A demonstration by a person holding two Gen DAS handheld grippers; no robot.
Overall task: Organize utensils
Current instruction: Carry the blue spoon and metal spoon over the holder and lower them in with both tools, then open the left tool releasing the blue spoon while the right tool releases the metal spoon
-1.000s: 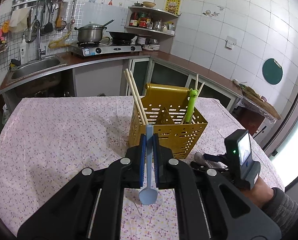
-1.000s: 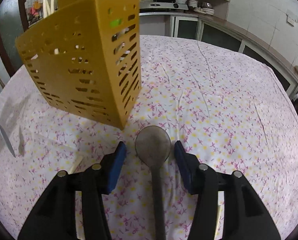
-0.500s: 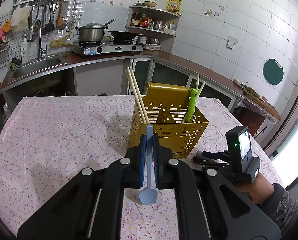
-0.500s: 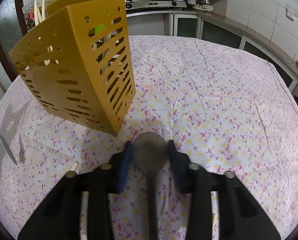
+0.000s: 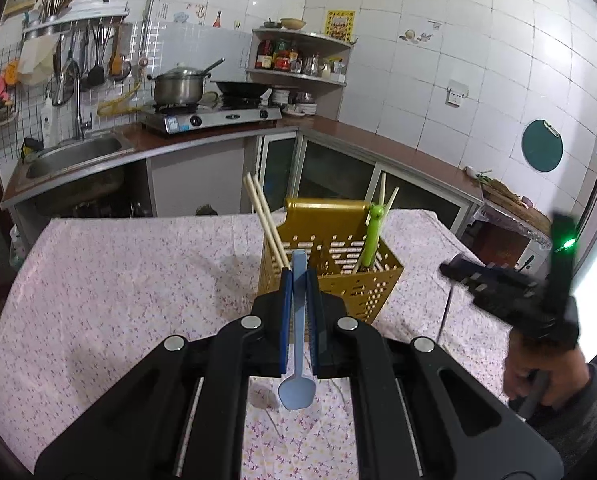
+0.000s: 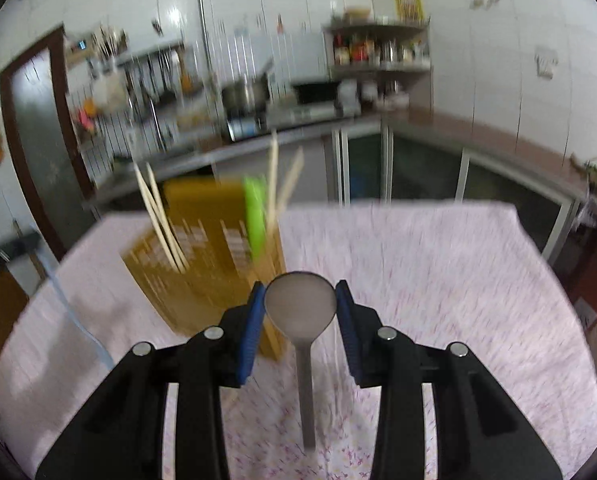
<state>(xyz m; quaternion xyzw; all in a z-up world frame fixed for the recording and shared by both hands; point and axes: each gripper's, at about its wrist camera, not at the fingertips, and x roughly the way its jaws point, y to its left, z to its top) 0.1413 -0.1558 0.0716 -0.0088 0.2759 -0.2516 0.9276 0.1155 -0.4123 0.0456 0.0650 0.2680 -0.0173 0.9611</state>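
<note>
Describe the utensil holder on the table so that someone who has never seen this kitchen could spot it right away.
Find the table with the pink floral tablecloth; the utensil holder stands on it. It is a mustard-yellow perforated plastic box, the only container there, with pale chopsticks and a green utensil sticking out of its top.

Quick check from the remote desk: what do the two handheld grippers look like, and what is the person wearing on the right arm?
Both the left gripper and right gripper are black plastic, with blue finger pads and round silver bolts on the linkages. The right unit carries a green indicator light. A dark grey sleeve covers the right arm.
</note>
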